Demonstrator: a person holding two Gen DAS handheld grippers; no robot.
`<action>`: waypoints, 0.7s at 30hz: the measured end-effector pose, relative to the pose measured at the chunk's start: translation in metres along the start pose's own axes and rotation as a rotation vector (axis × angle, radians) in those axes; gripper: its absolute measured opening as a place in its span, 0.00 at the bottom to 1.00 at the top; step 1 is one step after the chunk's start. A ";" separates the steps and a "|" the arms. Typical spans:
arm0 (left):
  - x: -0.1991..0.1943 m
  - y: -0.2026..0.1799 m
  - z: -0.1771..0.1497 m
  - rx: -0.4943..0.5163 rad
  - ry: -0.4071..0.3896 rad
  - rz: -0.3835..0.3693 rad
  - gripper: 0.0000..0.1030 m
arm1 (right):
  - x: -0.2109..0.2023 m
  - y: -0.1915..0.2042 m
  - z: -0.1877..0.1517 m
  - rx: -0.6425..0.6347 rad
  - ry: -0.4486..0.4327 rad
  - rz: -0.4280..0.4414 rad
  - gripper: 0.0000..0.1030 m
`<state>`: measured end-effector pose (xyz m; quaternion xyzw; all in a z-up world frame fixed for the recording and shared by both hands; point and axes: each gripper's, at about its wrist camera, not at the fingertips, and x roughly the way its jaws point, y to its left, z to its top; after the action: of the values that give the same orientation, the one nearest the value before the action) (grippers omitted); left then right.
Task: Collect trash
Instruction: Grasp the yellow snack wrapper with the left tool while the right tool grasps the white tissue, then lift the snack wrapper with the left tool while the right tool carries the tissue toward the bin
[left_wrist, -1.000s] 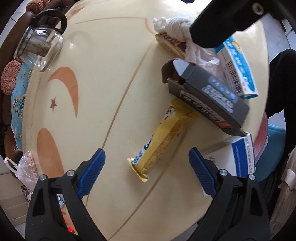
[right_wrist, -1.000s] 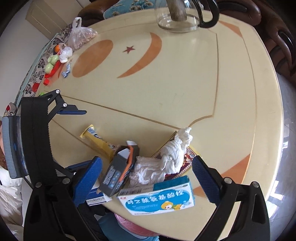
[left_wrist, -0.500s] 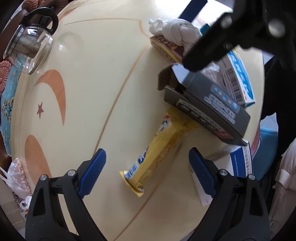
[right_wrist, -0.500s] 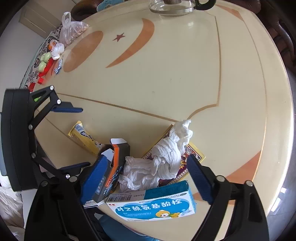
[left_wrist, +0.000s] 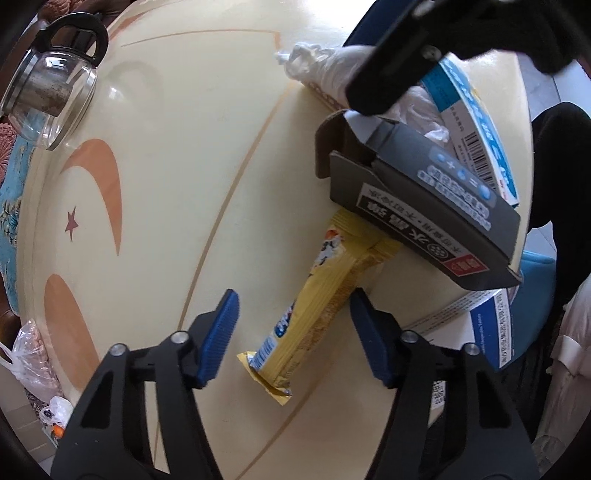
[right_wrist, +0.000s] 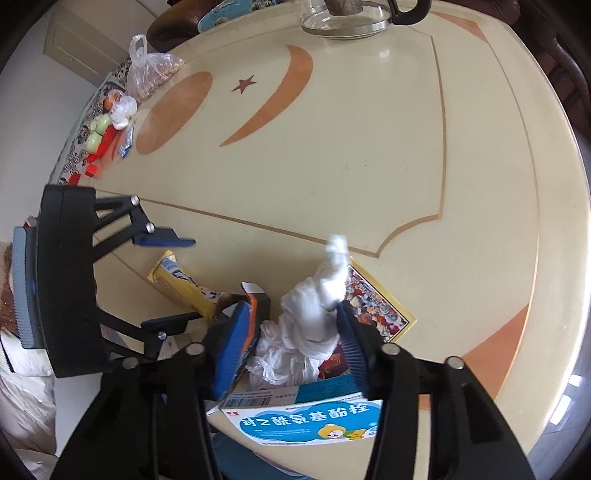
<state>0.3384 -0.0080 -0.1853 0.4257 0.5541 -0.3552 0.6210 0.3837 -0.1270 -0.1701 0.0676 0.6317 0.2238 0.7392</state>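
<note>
A yellow snack wrapper (left_wrist: 325, 291) lies on the cream round table (left_wrist: 177, 184). My left gripper (left_wrist: 293, 332) is open, its blue pads on either side of the wrapper's near half. A dark grey open carton (left_wrist: 424, 199) lies over the wrapper's far end. A crumpled white tissue (right_wrist: 314, 325) lies on a flat colourful packet (right_wrist: 380, 306). My right gripper (right_wrist: 291, 347) is open around the tissue, its right pad touching it. A blue and white medicine box (right_wrist: 306, 421) lies at the near edge, under the right gripper. The wrapper also shows in the right wrist view (right_wrist: 181, 284).
A glass teapot (left_wrist: 51, 96) stands at the table's far side. A plastic bag of nuts (right_wrist: 151, 74) and small toys (right_wrist: 99, 136) lie near the far left edge. Another blue and white box (left_wrist: 476, 321) overhangs the near edge. A blue bin (left_wrist: 535, 291) sits below.
Both grippers have moved forward and down. The left pads now straddle the wrapper and are closer together. The right pads have closed in around the tissue.
</note>
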 end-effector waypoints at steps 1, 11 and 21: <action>-0.001 0.000 -0.001 -0.001 -0.001 -0.004 0.54 | -0.001 -0.001 0.000 0.004 -0.003 0.003 0.35; -0.003 -0.003 -0.014 -0.095 -0.017 -0.022 0.37 | -0.007 -0.007 0.000 0.049 -0.039 0.012 0.16; 0.000 0.007 -0.022 -0.208 -0.019 0.013 0.20 | -0.022 -0.006 0.003 0.058 -0.091 0.002 0.15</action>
<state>0.3363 0.0153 -0.1850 0.3590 0.5795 -0.2957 0.6692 0.3856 -0.1411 -0.1521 0.0994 0.6036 0.2028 0.7646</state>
